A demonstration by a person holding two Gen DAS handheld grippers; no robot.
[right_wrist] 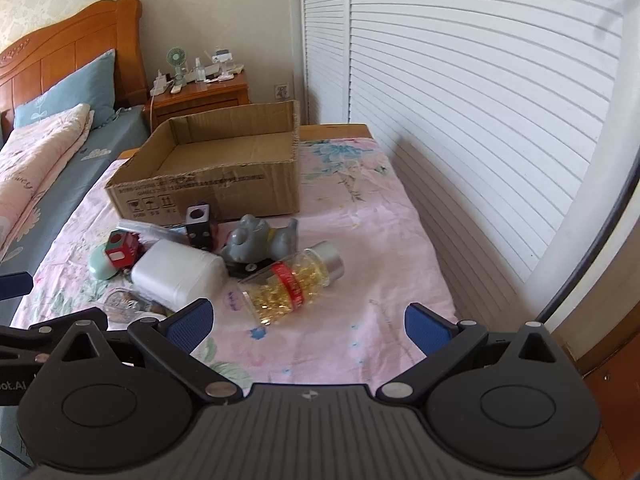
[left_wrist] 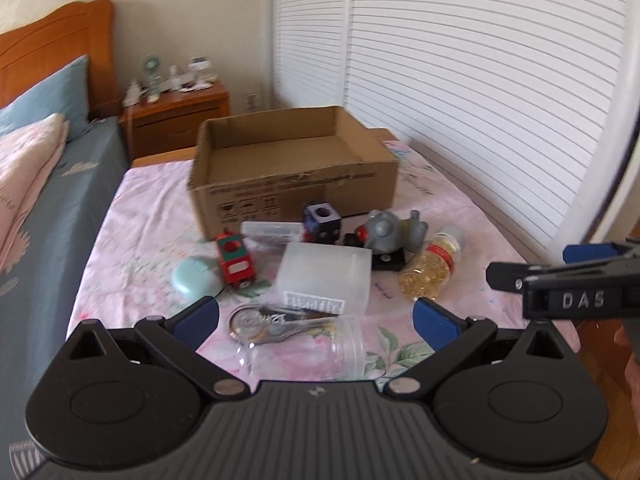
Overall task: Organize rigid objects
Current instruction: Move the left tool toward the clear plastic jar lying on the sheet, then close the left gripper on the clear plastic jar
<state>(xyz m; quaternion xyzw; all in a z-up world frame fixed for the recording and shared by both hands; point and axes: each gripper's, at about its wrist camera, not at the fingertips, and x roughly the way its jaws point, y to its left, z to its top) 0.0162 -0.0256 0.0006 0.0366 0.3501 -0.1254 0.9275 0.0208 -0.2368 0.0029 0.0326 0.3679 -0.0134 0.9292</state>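
Your left claw (left_wrist: 316,316) stood wide open, holding nothing, above a clear jar (left_wrist: 308,354) lying on the pink sheet (left_wrist: 136,216). Your right claw (right_wrist: 308,322) gaped equally wide, empty, just short of the capsule bottle (right_wrist: 294,286). Beyond lay a white tub (right_wrist: 178,274), red toy (left_wrist: 235,256), grey figure (left_wrist: 386,234) and dark cube (left_wrist: 322,222), then the open box (left_wrist: 296,188).

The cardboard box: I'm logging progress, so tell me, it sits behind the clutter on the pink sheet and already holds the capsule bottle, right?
Not quite. The cardboard box is behind the clutter but looks empty in the right wrist view; the capsule bottle lies on its side on the pink sheet, in front of the box.
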